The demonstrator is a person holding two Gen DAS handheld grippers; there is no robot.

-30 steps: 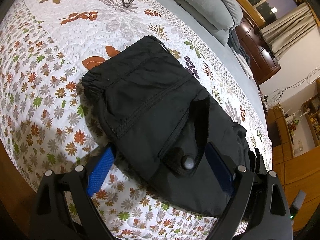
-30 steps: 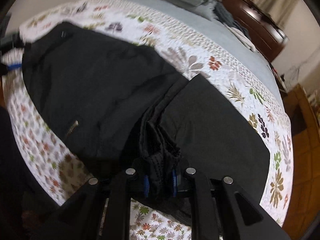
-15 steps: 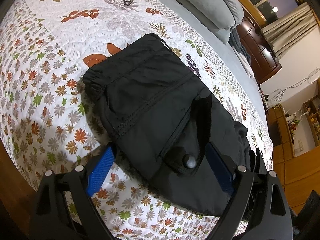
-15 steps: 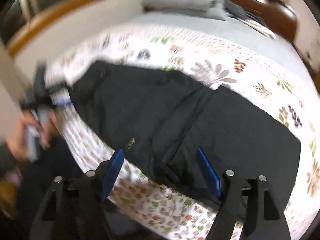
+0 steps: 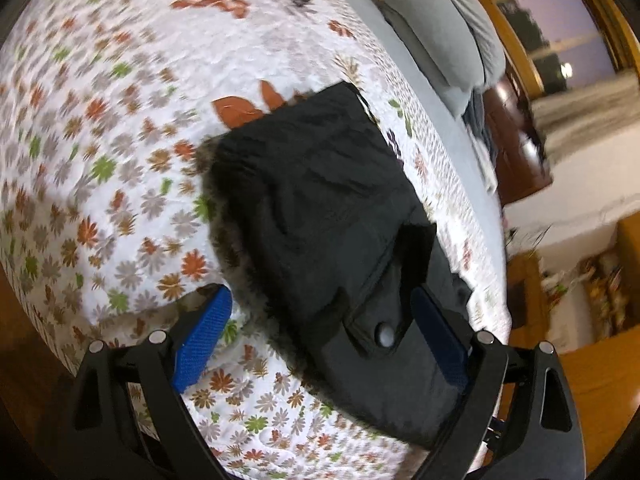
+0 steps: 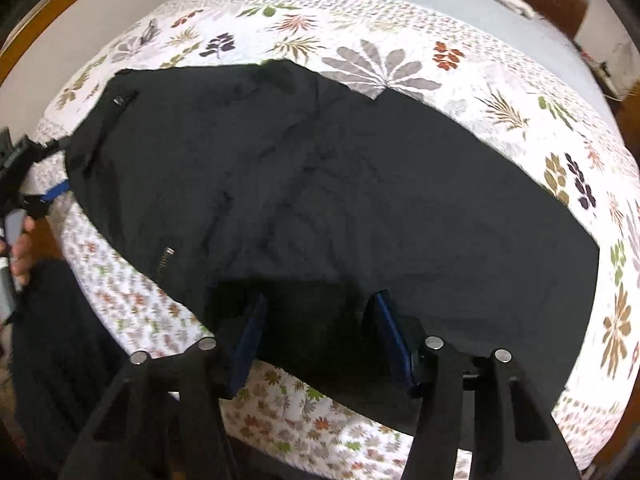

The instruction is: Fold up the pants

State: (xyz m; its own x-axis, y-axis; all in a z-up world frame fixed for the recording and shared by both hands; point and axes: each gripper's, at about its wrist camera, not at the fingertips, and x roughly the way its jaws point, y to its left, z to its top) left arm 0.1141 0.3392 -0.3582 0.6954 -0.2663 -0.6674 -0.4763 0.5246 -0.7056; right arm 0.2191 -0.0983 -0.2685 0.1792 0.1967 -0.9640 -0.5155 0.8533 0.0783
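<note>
Black pants [image 5: 320, 216] lie flat on a floral quilt [image 5: 100, 140], waistband away from the left wrist camera, a snap pocket flap [image 5: 382, 334] close to it. My left gripper [image 5: 320, 332] is open, its blue pads on either side of the pocket end, holding nothing. In the right wrist view the pants [image 6: 320, 184] spread wide across the bed, legs doubled side by side. My right gripper [image 6: 320, 332] is open over the near edge of the cloth, empty. The left gripper shows at the far left of that view [image 6: 24, 176].
Grey pillows [image 5: 440, 32] lie at the head of the bed. A dark wooden dresser [image 5: 516, 148] and a window [image 5: 552, 28] stand beyond. The quilt's near edge [image 6: 280, 420] drops to the floor. A hand [image 6: 20, 248] holds the left gripper's handle.
My right gripper has let go of the bunched cloth, opened and drawn back; the pants now lie flat. My left gripper has shifted a little, still open.
</note>
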